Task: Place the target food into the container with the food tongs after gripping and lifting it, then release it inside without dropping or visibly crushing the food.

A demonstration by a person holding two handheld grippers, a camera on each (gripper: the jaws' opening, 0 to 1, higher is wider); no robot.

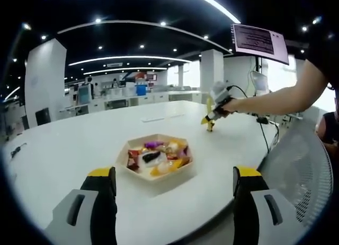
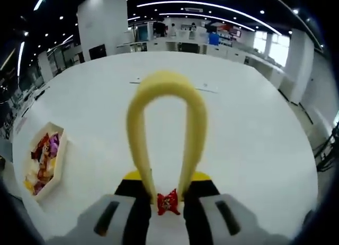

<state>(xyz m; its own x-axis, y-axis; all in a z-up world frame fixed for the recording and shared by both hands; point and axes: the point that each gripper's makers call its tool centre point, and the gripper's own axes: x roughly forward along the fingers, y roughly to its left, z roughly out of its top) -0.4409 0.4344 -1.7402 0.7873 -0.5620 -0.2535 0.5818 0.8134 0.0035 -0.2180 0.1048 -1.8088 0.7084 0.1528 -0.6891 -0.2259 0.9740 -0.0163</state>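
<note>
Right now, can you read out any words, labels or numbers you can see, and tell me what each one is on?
Hanging sign: lines of dark print on a pale panel, too small and blurred to read.
Candy wrappers in the tray: any print is too small to read.
Red wrapped candy between the yellow tongs: a pale pattern, not legible as words.
No other readable text.

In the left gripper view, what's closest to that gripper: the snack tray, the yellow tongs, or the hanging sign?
1. Snack tray, just ahead, centre of the table.
2. Yellow tongs, farther right, held by the other gripper.
3. Hanging sign, beyond, upper right.
</note>
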